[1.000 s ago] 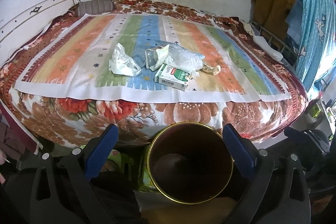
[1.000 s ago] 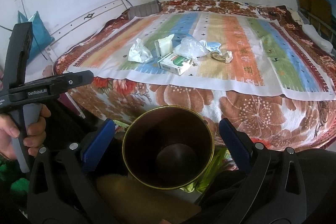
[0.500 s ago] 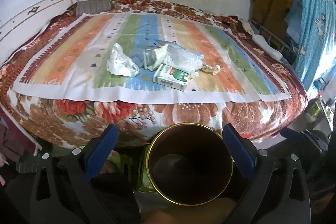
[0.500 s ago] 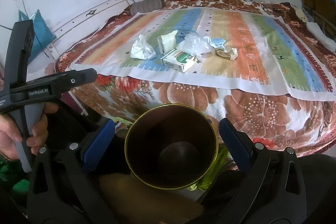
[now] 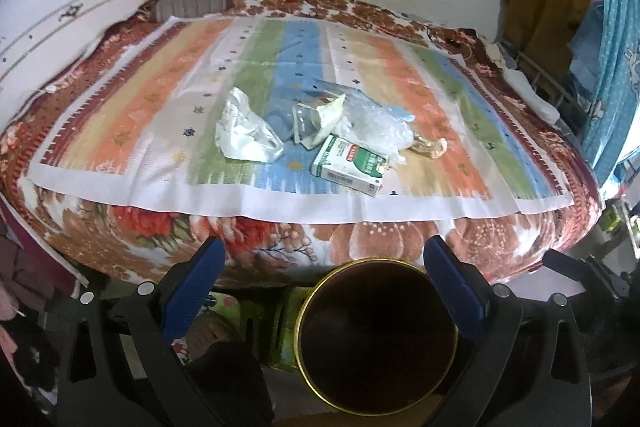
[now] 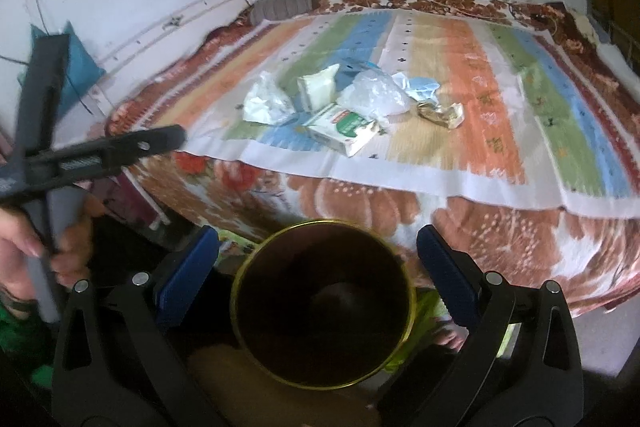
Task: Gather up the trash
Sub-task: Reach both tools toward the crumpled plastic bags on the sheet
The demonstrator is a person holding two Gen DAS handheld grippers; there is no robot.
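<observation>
Lower centre: open round bin [image 5: 378, 343], mouth unobstructed between spread blue pads [image 5: 192, 293]. Mid-frame: trash cluster around green-white carton [image 5: 350, 165]; striped cloth [image 5: 132, 115] bare left and right.

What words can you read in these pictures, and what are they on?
None can be read for sure.
Green and white box: it carries print, too small and blurred to read.
Label on the left hand-held gripper: motion-blurred, unreadable.
White wrapper, clear plastic bag and brown bin: no text visible.
</observation>
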